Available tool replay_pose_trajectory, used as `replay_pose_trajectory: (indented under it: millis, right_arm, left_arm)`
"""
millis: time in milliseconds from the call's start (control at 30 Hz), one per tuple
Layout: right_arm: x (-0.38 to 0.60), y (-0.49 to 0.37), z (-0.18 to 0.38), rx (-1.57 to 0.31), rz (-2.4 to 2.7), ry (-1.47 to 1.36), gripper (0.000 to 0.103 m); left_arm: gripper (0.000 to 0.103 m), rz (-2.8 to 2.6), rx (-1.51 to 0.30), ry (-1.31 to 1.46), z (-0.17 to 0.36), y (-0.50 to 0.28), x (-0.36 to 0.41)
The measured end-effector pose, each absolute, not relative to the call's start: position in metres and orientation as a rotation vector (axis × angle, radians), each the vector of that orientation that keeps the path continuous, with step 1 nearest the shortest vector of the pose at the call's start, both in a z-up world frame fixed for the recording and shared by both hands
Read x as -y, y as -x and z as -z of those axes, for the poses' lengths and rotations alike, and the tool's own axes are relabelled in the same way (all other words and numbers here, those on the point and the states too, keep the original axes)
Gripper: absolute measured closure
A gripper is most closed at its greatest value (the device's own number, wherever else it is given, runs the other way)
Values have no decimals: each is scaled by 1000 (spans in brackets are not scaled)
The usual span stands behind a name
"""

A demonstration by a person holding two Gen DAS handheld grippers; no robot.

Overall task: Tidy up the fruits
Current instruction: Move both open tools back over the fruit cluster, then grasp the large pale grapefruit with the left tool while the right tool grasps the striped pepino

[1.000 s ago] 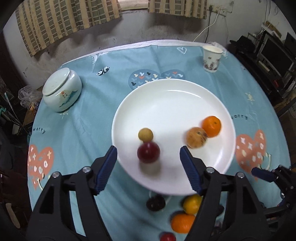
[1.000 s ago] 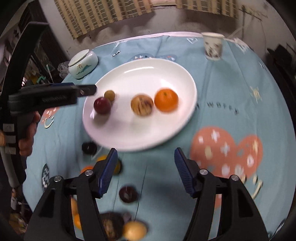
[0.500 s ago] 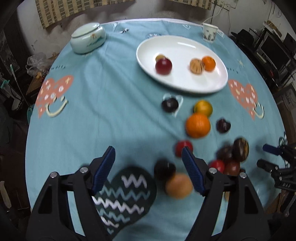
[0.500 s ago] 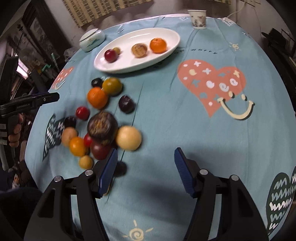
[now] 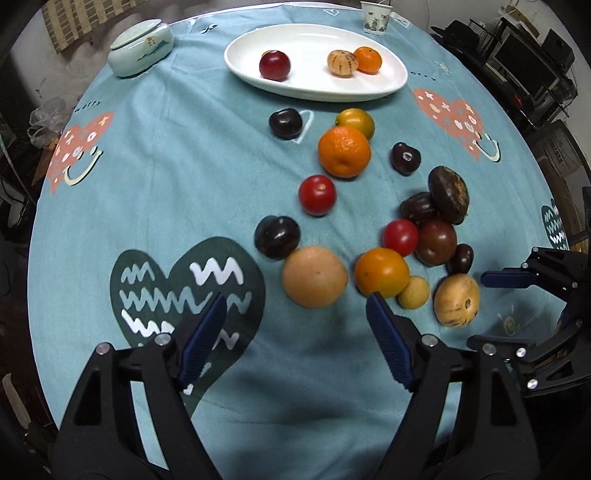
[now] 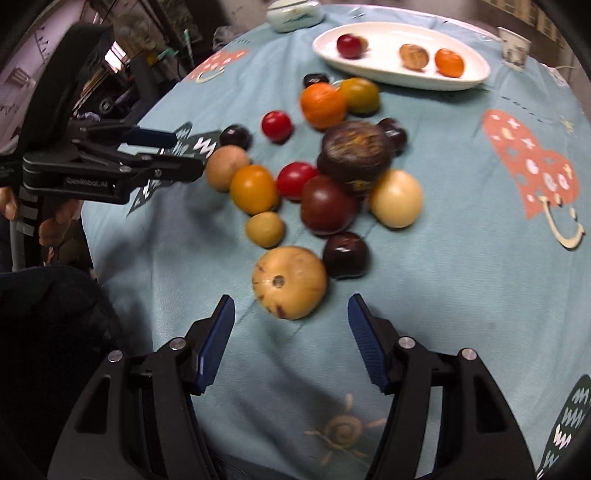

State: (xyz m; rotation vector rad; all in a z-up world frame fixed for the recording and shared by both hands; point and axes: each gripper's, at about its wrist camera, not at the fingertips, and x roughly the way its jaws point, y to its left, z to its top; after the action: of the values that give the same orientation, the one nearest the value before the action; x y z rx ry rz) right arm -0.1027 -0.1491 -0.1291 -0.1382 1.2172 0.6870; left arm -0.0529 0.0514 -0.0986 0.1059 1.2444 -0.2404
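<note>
Left gripper [image 5: 295,325]: jaws stand apart and have just been opening wider; nothing lies between the pads, only the blue tablecloth [image 5: 166,177].
Left wrist view, nearest fruit: a tan round fruit [image 5: 314,277] sits just ahead of the gap, touching a dark plum [image 5: 277,236] and near an orange-yellow fruit [image 5: 382,272].
Left wrist view, pile: loose fruits are scattered from the gripper up towards the white plate [image 5: 317,79]; a large mandarin [image 5: 344,151] and a red tomato [image 5: 317,194] lie in the middle.
Left wrist view, plate: at least 3 fruits rest on it, a red one at left and 2 touching at right, with bare room between.
Left wrist view, clearances: open cloth lies left of the pile; a lidded jar [image 5: 141,48] and a paper cup [image 5: 376,21] stand well apart at the far edge.
Right gripper [image 6: 291,326]: jaws apart and empty, aimed at a pale speckled fruit [image 6: 290,282] just ahead of the tips.
Right wrist view, neighbours: a dark plum [image 6: 345,254] touches that fruit on its right, so it may get nudged.
Right wrist view, edge: the table rim falls away at lower left, close to the fruit.
Step in hand: reaching for the next fruits, I judge.
Next move: lower each gripper around 1 fruit, close, then carry to the plate's bare middle.
</note>
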Motion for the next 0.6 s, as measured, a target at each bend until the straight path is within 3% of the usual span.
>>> replay_pose_trajectory:
  millis: [167,333,600]
  right_arm:
    - [139,95,139,-1237,-655,162,42]
    - [126,95,140,-1223,-681,178,60]
    - [141,93,136,-1233,-669,101,60]
  left_arm:
    - [23,225,-1260,-93,100,55,-59]
    - [23,231,-1271,-89,102,57,-60]
    - [24,247,-1303,-42,115,48,-56]
